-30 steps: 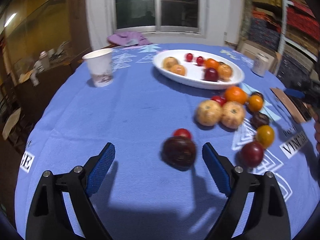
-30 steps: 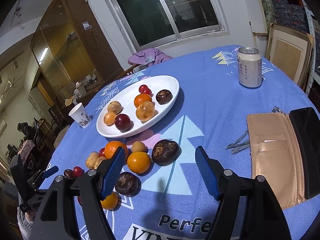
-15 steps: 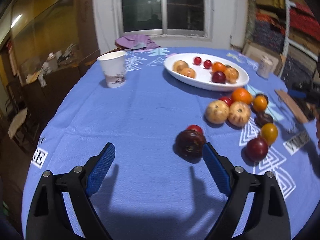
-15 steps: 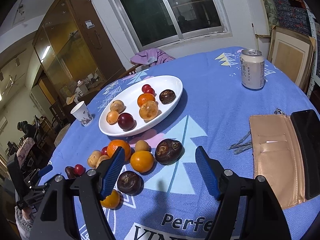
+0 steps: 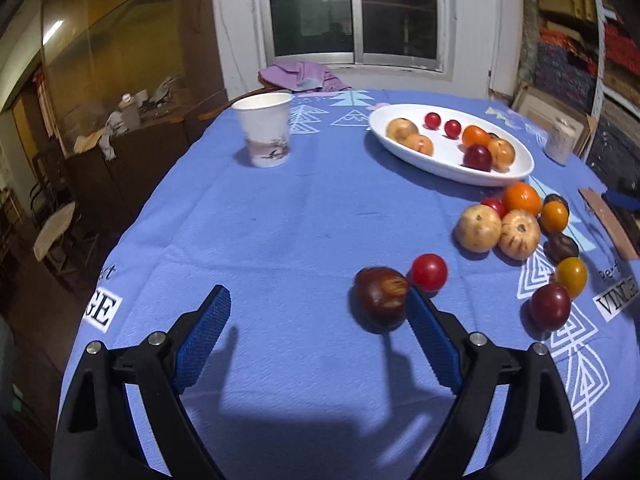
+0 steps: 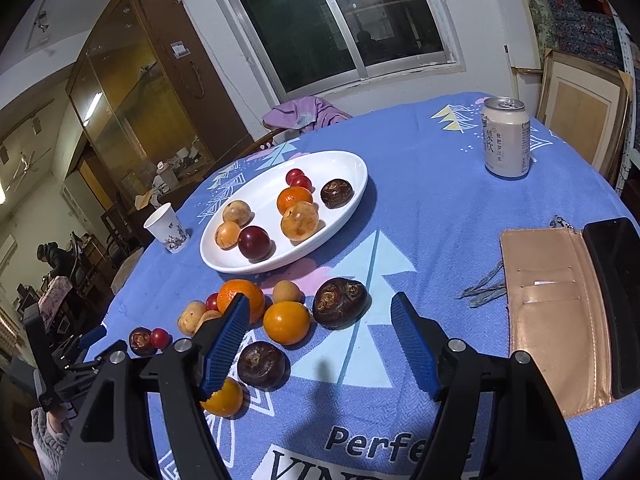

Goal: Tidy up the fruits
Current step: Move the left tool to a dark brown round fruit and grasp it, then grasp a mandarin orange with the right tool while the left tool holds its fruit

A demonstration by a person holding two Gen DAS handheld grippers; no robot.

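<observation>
The left gripper (image 5: 316, 320), black with blue ribbed pads, hangs over the blue woven tablecloth (image 5: 280, 220) with its jaws spread wide and nothing between them. Just ahead of its right-hand pad sits a dark brown glossy round fruit (image 5: 380, 299), close against the pad's tip, though contact cannot be told. A small red cherry tomato (image 5: 429, 272) lies right behind that fruit. Further ahead and to the right of this gripper a loose cluster of pale yellow, orange and dark fruits (image 5: 516, 224) rests on the cloth. Beyond it stands the white oval ceramic dish (image 5: 400, 150), with several fruits inside. A white paper cup (image 5: 265, 135) stands upright far ahead to the left.

The right gripper (image 6: 320, 340), of the same build, is also held wide and grips nothing. Between its pads and slightly ahead lies a dark brown knobbly fruit (image 6: 340, 307), apart from both. A smooth orange fruit (image 6: 286, 322) sits just beside the left-hand pad. Ahead to the right stands a pale drink can (image 6: 506, 138), and to the right lies a tan leather wallet (image 6: 556, 320).
</observation>
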